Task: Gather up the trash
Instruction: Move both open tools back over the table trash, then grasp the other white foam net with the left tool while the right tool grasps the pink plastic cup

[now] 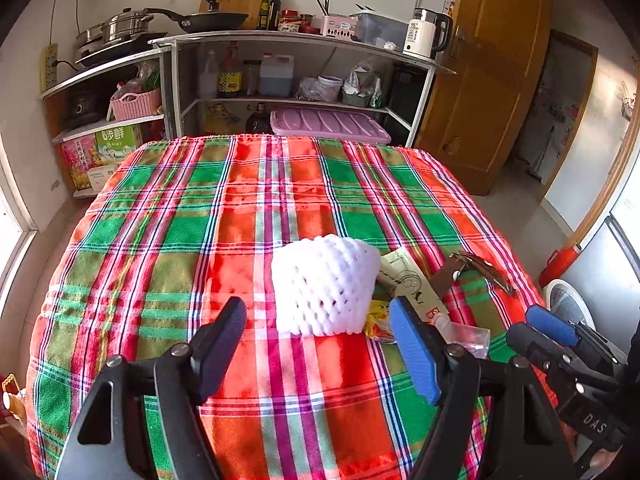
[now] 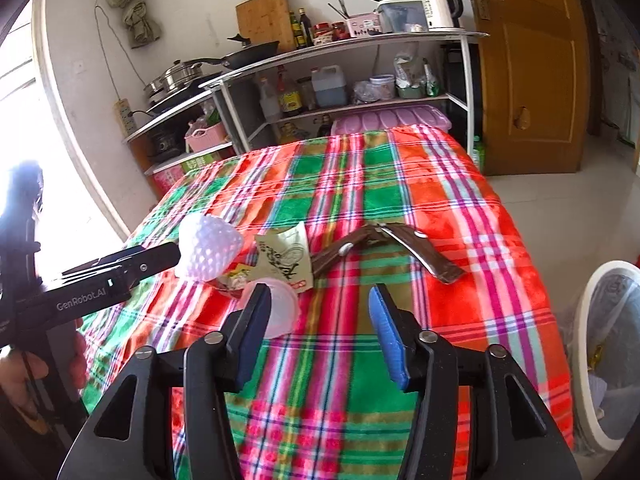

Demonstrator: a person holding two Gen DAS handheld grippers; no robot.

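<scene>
Trash lies on a plaid tablecloth (image 1: 240,220). A white foam fruit net (image 1: 324,284) sits just ahead of my left gripper (image 1: 320,344), whose jaws stand open and empty. To its right are a cream wrapper (image 1: 408,280), a yellow wrapper (image 1: 378,316), a clear plastic cup (image 1: 464,332) and a brown wrapper (image 1: 476,268). My right gripper (image 2: 320,320) is open above the cloth, the clear cup (image 2: 280,308) beside its left finger. The right wrist view also shows the foam net (image 2: 208,248), cream wrapper (image 2: 286,256), brown wrapper (image 2: 384,248) and the left gripper (image 2: 172,256) reaching the net.
A white bin with a plastic liner (image 2: 612,344) stands on the floor right of the table. Behind the table are shelves (image 1: 280,40) with pans, bottles and a kettle, and a wooden door (image 2: 532,60). A hand (image 2: 40,364) holds the left tool.
</scene>
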